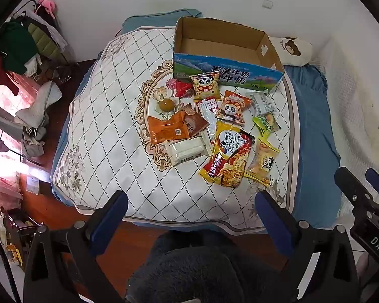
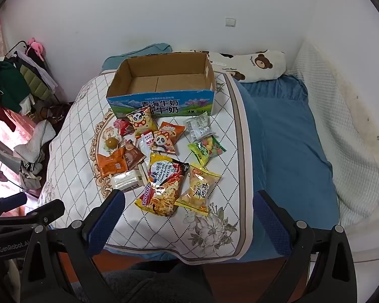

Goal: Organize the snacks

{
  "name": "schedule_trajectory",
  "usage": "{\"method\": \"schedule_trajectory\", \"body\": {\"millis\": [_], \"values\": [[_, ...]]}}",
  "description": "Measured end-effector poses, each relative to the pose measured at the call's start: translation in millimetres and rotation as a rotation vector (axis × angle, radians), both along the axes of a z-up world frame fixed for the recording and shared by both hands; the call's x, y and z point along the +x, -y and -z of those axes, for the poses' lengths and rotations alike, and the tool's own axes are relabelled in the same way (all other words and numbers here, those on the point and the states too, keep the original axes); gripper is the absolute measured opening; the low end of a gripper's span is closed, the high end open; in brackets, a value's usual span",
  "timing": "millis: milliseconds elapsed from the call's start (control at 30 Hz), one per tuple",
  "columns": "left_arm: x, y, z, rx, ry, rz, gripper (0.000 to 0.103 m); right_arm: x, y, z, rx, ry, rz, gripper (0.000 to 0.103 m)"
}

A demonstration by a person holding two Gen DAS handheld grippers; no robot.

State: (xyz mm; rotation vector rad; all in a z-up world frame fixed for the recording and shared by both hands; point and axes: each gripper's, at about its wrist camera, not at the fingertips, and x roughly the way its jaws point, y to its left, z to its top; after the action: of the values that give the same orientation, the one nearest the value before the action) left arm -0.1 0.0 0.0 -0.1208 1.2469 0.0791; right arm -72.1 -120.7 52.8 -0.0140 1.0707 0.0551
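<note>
Both the left gripper [image 1: 192, 209] and the right gripper [image 2: 189, 207] hung with jaws wide apart and empty above the near edge of the bed [image 2: 285, 136]. The snacks [image 2: 161, 156] lay scattered on the quilted cover, just near of the empty cardboard box [image 2: 161, 101]. Slick, overlapping packets could slip or drag neighbours along. The small items under the noodle packet [image 2: 164, 186] were hard to make out.

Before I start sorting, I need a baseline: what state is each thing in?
Cardboard box: open, empty, upright.
Noodle packet: sealed, lying flat.
Panda snack bags: sealed, outside the box.
Left gripper: open, holding nothing.
Right gripper: open, holding nothing.
</note>
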Motion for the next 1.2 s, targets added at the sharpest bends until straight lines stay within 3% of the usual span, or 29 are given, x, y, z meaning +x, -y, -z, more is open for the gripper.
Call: {"method": "schedule_trajectory", "body": {"millis": [1200], "values": [[4.0,-5.4,4.3,-0.008,-0.007,0.0,0.103,5.5,-10.1,6.9,0.026,-0.031,-0.004,0.103]]}}
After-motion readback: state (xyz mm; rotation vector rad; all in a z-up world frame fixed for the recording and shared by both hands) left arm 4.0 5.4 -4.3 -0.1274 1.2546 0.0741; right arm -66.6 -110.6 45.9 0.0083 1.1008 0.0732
